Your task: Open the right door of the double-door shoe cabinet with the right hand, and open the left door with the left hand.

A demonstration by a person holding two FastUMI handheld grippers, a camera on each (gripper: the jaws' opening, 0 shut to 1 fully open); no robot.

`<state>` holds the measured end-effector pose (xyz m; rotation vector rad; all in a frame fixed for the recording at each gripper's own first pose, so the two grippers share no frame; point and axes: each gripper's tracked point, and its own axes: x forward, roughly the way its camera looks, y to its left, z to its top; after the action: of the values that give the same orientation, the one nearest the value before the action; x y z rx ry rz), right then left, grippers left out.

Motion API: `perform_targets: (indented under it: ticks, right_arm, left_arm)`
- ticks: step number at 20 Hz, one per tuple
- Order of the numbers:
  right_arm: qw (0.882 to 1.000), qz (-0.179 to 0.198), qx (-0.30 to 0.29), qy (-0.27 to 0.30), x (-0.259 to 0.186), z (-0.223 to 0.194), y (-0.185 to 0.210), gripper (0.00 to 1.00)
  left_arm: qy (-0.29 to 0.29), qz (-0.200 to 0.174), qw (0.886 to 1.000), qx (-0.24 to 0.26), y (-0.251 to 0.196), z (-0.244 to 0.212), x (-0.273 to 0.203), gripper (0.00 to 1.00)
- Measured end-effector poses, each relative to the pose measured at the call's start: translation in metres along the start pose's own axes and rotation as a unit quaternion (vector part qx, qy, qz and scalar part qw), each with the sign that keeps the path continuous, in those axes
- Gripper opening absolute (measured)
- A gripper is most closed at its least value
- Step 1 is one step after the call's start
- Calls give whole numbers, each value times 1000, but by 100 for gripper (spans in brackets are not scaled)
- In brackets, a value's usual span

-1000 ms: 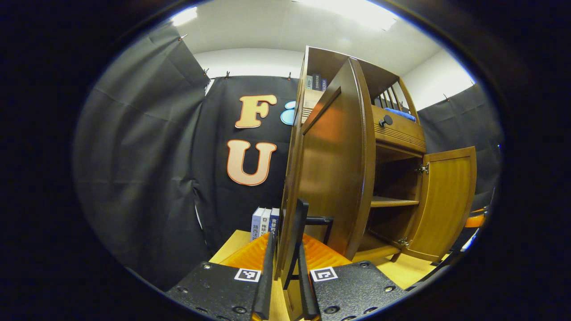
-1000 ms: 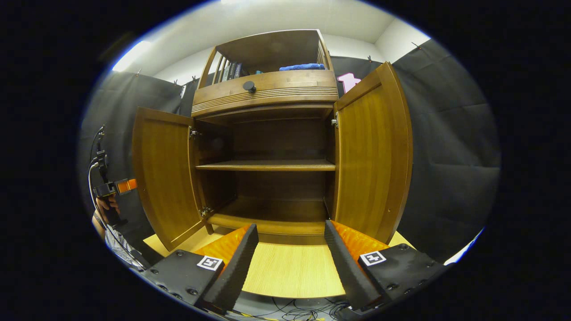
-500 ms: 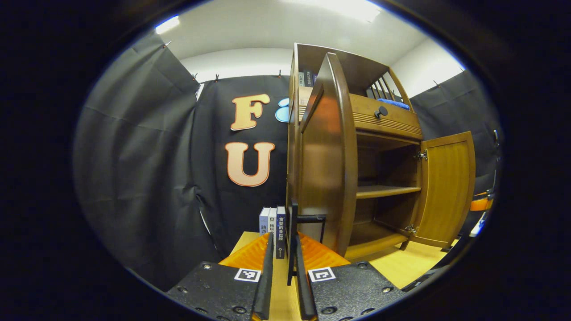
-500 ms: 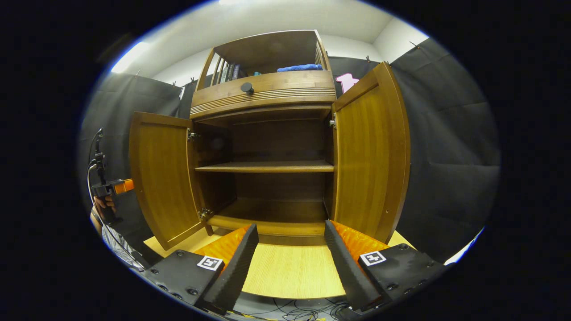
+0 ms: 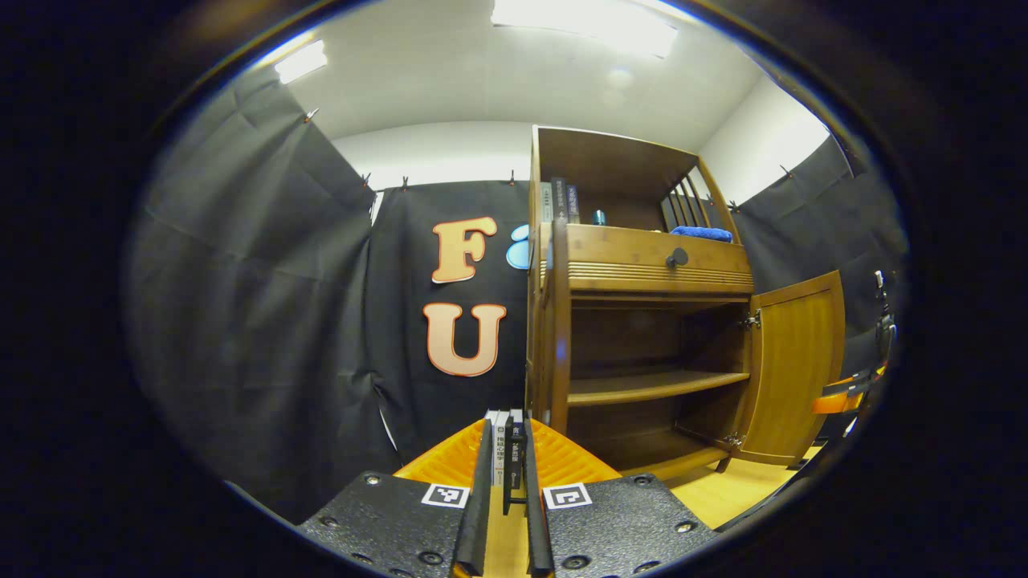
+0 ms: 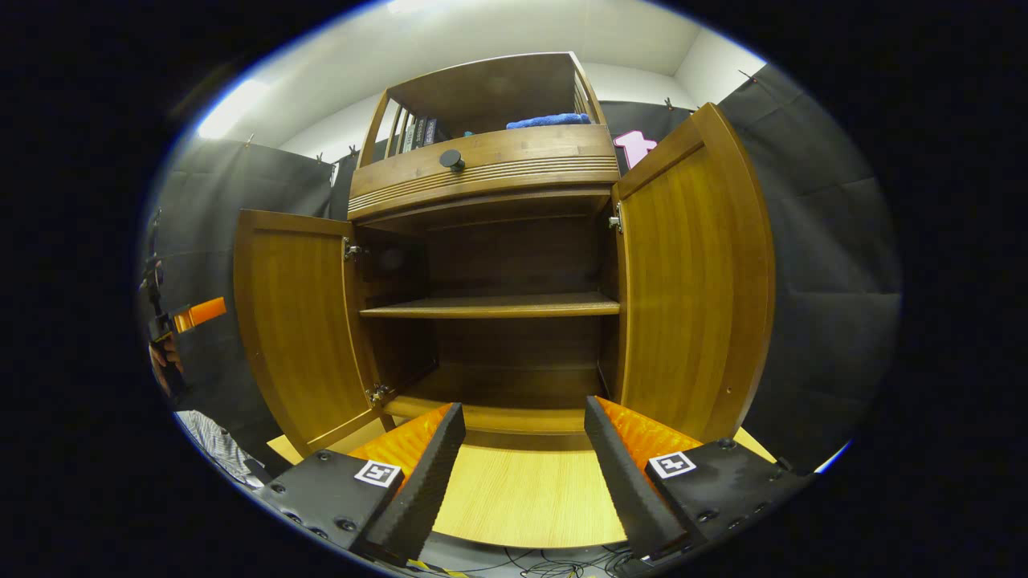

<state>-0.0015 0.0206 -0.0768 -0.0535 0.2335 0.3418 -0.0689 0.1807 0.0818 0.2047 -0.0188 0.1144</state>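
Observation:
The wooden shoe cabinet (image 6: 482, 172) stands on a pale table (image 6: 526, 498) with both doors swung wide. In the right gripper view, the left door (image 6: 293, 329) and right door (image 6: 695, 273) flank two bare shelves. My right gripper (image 6: 522, 449) hangs open over the table in front of the cabinet, touching nothing. In the left gripper view the left door (image 5: 556, 345) shows edge-on, and my left gripper (image 5: 506, 490) is shut on its thin black handle (image 5: 514, 466). The right door (image 5: 791, 369) stands open farther off. A hand holding the left gripper (image 6: 173, 337) shows at the far left.
The drawer with a black knob (image 6: 451, 159) sits above the doors; several books and a blue cloth (image 6: 546, 122) lie on the top shelf. Upright books (image 5: 498, 437) stand beside the cabinet. Cables (image 6: 522, 562) run under the table's front edge. Black cloth walls close in all round.
The left door has swung further open with my left gripper on its handle, from angled to edge-on in the left gripper view. The right gripper has shifted only slightly.

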Motion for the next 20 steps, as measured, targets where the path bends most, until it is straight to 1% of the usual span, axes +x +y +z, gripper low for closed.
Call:
perform_targets:
  ticks: [2,4,5,7,8,10,11,12,13,14,15,16,17,18,19,20]
  right_arm:
    - [1000,3,0,-2,2,1,2,97]
    - [1000,0,-1,-4,1,1,1,97]
    - [1000,-4,-3,-5,-1,1,-1,97]
    - [1000,-11,-3,-6,-6,0,-5,97]
    - [1000,-16,-3,-7,-8,0,-8,100]
    - [1000,-28,-1,-9,-15,-2,-14,97]
    - [999,-34,0,-11,-17,-1,-17,97]
    - [999,-39,1,-11,-19,-2,-20,87]
    - [999,-46,2,-11,-23,-3,-24,87]
    - [999,-51,3,-12,-26,-4,-26,100]
    - [998,-56,3,-13,-29,-5,-28,93]
    - [998,-62,4,-13,-33,-5,-31,87]
    - [998,-67,3,-13,-37,-5,-33,87]
    - [997,-72,2,-13,-40,-5,-36,97]
    - [997,-76,2,-13,-41,-6,-38,100]
    - [997,-79,2,-13,-43,-6,-39,87]
  left_arm:
    - [-10,-9,1000,12,-20,13,0,20]
    - [0,-41,999,9,-54,11,4,20]
    - [4,-57,998,5,-71,9,7,14]
    - [9,-97,995,-24,-104,7,11,15]
    - [12,-116,992,-44,-122,6,13,15]
    - [12,-131,989,-74,-140,5,20,16]
    - [14,-131,987,-88,-146,3,25,26]
    - [18,-132,986,-104,-156,-2,27,20]
    - [27,-132,984,-121,-164,-8,31,14]
    - [33,-120,983,-131,-168,-16,36,17]
    - [42,-103,985,-135,-168,-25,40,20]
    - [50,-89,985,-139,-169,-36,44,21]
    - [61,-83,985,-141,-172,-46,48,22]
    - [70,-83,984,-141,-181,-55,48,22]
    - [74,-78,985,-137,-184,-62,49,26]
    - [73,-69,987,-127,-183,-69,49,30]
